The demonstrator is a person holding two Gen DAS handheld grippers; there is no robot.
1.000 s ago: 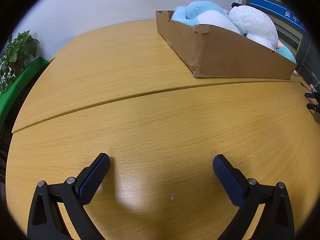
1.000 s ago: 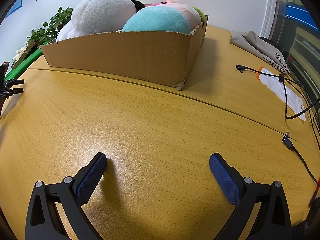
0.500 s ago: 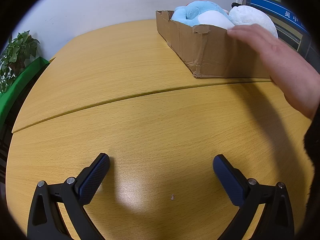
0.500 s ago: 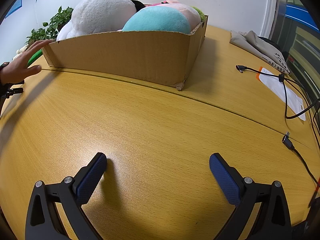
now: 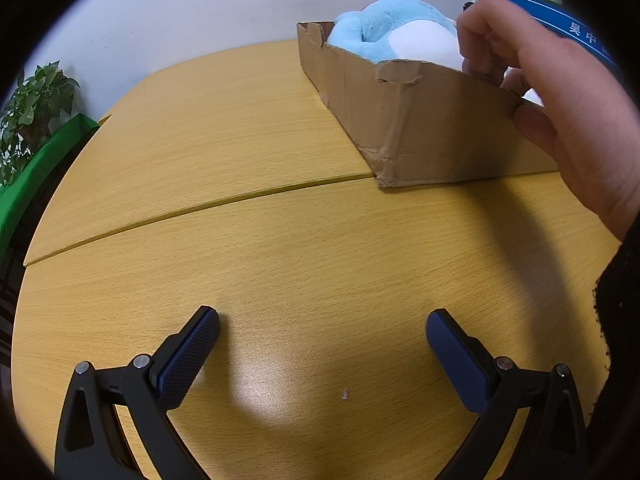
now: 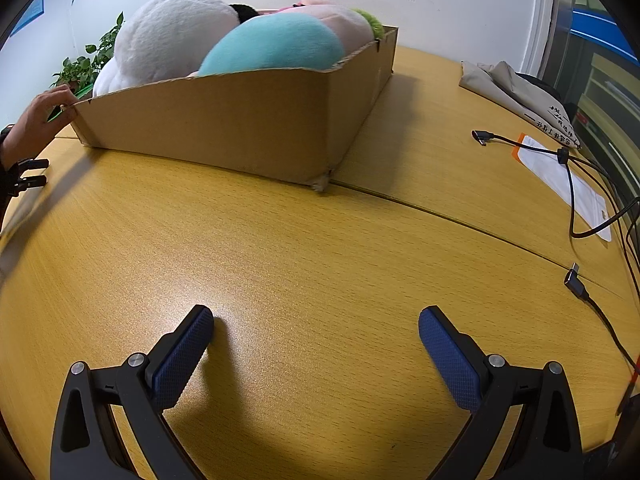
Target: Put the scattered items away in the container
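Resting low over the desk, left claw & right claw both gape wide, holding nothing. Plush toys sit piled in the cardboard box at the desk's far side; no strays in view, so tidying looks approx done. Vs 1 s ago: a bare hand now grips the box rim; claws unmoved.

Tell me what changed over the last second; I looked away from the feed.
A bare hand came in from the right and took hold of the cardboard box rim. Both grippers, left and right, stayed open and empty; the plush toys stayed put.
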